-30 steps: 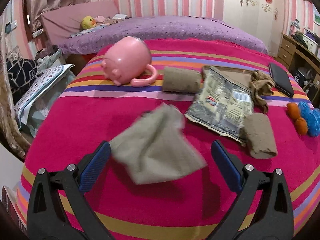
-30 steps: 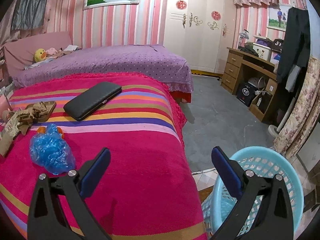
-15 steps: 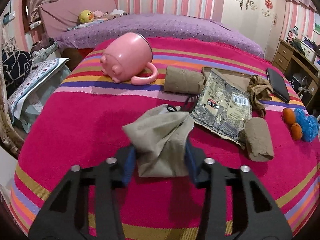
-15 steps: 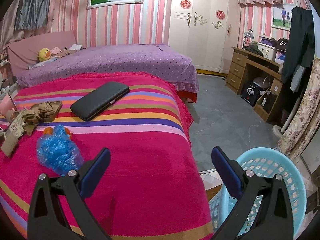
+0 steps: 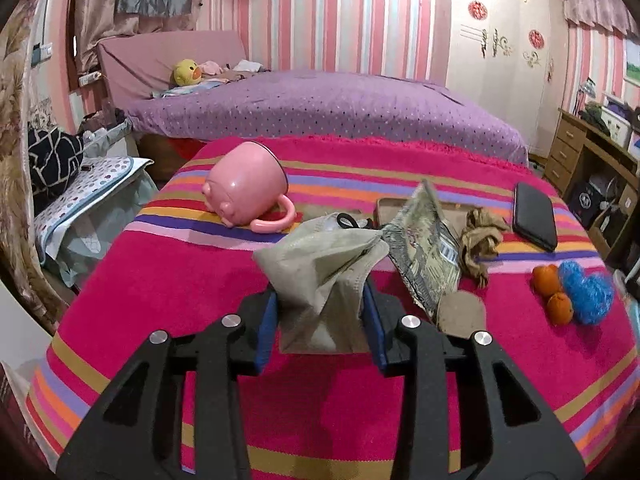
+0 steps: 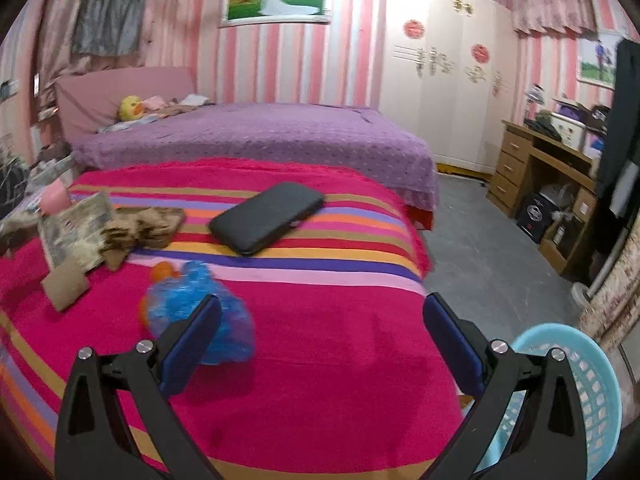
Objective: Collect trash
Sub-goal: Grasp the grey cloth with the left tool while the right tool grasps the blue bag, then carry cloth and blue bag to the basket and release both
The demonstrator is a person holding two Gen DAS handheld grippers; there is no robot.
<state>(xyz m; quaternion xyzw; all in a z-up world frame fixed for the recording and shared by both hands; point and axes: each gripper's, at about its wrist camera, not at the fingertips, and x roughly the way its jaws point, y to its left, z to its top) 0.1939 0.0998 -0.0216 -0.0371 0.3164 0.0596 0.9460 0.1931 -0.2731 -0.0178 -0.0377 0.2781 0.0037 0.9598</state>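
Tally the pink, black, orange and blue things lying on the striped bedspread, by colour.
Pink: 1, the mug
Black: 1, the flat case
Orange: 2, the oranges
Blue: 1, the plastic bag
Total: 5

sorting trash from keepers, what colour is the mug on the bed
Pink mug, clearest in the left wrist view.

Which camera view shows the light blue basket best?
The right wrist view: the light blue basket stands on the floor beside the bed, partly behind the right gripper. The left wrist view does not show it.
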